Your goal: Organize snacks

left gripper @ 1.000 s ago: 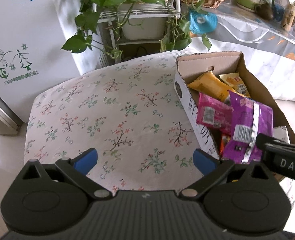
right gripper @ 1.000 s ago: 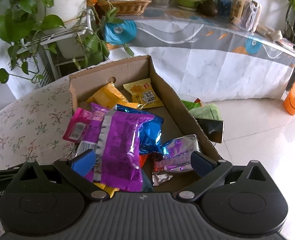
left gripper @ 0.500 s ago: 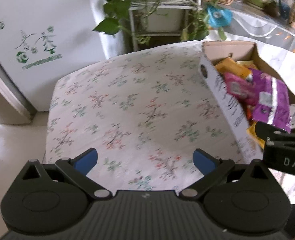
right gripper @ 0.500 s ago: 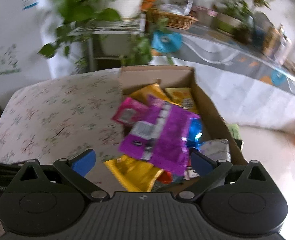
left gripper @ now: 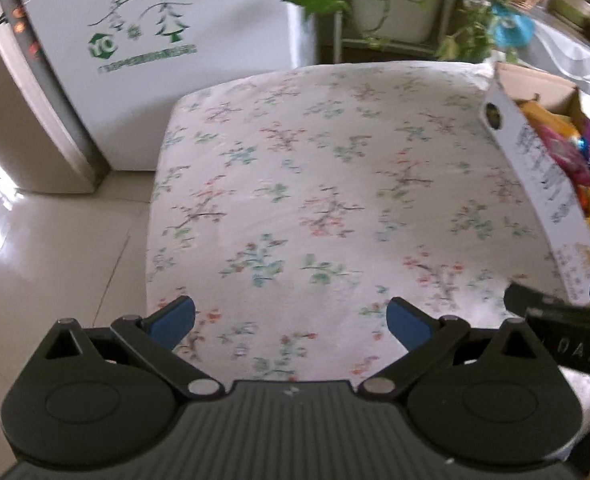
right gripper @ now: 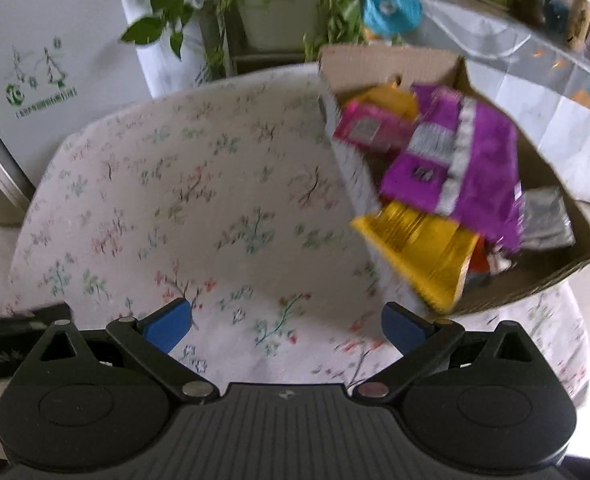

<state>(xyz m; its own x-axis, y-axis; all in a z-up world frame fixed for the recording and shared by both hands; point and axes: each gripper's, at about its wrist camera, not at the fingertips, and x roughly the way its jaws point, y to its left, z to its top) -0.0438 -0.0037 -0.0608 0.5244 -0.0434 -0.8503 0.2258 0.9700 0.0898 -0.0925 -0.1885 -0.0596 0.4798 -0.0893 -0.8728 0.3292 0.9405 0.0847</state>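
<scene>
Floral tablecloth (right gripper: pixel 183 184) under both spread, empty grippers' fingers (right gripper: pixel 167 325), snack box (right gripper: pixel 551 272) off right.

Not much you can actually read here. In your left wrist view, the black body of the other tongs (left gripper: pixel 567 332) pokes in at about 4 o'clock with pale letters that look like "DAS", cut off at the frame edge. Up at 11 o'clock the white fridge (left gripper: pixel 155 40) has a green logo with what looks like "10" beside tree drawings, and a line of small green print under it that's too blurred to read. The printing on the cardboard box (left gripper: pixel 543 176) side at 3 o'clock is smeared too.
</scene>
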